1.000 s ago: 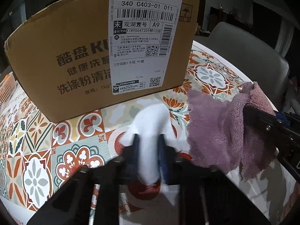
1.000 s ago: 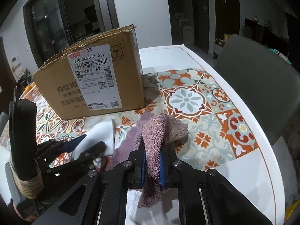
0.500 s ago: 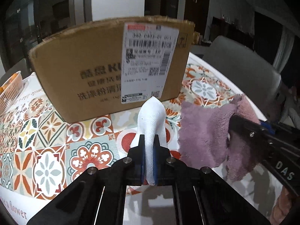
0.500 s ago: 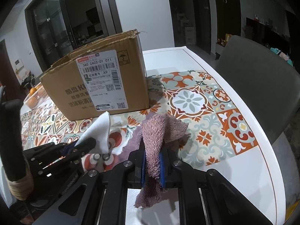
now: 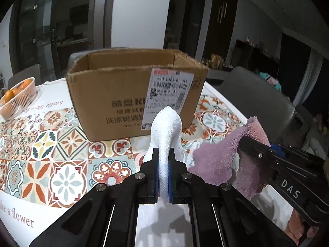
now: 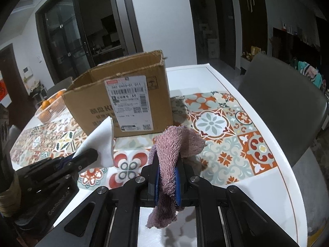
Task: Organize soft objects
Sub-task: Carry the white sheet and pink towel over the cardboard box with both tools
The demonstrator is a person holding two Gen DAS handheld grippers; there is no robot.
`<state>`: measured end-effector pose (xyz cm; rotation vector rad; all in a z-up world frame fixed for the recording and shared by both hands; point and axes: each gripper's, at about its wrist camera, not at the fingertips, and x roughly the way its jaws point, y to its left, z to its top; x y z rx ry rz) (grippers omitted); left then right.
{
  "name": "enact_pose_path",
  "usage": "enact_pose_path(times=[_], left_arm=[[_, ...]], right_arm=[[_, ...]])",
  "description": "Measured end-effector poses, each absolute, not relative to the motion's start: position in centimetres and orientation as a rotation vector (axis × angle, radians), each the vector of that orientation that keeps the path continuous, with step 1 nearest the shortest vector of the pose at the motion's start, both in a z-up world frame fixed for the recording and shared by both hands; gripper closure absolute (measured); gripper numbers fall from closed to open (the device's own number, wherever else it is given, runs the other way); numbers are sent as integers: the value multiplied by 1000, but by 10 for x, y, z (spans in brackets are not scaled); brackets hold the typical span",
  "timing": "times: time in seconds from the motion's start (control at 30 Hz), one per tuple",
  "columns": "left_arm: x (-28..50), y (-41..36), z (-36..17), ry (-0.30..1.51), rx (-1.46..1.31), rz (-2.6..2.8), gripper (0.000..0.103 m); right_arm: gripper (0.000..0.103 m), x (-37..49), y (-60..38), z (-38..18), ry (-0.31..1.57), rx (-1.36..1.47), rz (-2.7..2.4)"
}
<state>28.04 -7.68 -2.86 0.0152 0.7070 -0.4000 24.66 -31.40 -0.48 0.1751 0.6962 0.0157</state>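
My left gripper [image 5: 163,156] is shut on a white cloth [image 5: 167,131] and holds it above the tiled tablecloth, in front of an open cardboard box [image 5: 131,94]. My right gripper [image 6: 166,164] is shut on a purple fluffy towel [image 6: 176,144], also lifted off the table. In the left wrist view the towel [image 5: 222,158] and right gripper [image 5: 244,144] are to the right. In the right wrist view the white cloth [image 6: 100,142] and left gripper [image 6: 88,156] are to the left, and the box [image 6: 123,100] stands behind.
A plastic basket of oranges [image 5: 17,100] sits at the table's far left. A grey chair [image 6: 281,103] stands at the table's right edge. The patterned tablecloth [image 5: 41,144] covers the table middle.
Both grippers have risen and pulled back from the box with their cloths, so the box's open top now shows. Both cloths hang clear of the table.
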Motion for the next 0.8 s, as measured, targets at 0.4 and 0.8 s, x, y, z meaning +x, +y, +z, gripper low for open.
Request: enact_pose_path(times=[0.4,0.8], left_arm=[[259,-59,12,607,-44,-400,95],[249,-44,49,495,-55,-394,95]], right_arm=[[90,228,-302,33,599,161,54],[90,223,-293,66,509,144,81]])
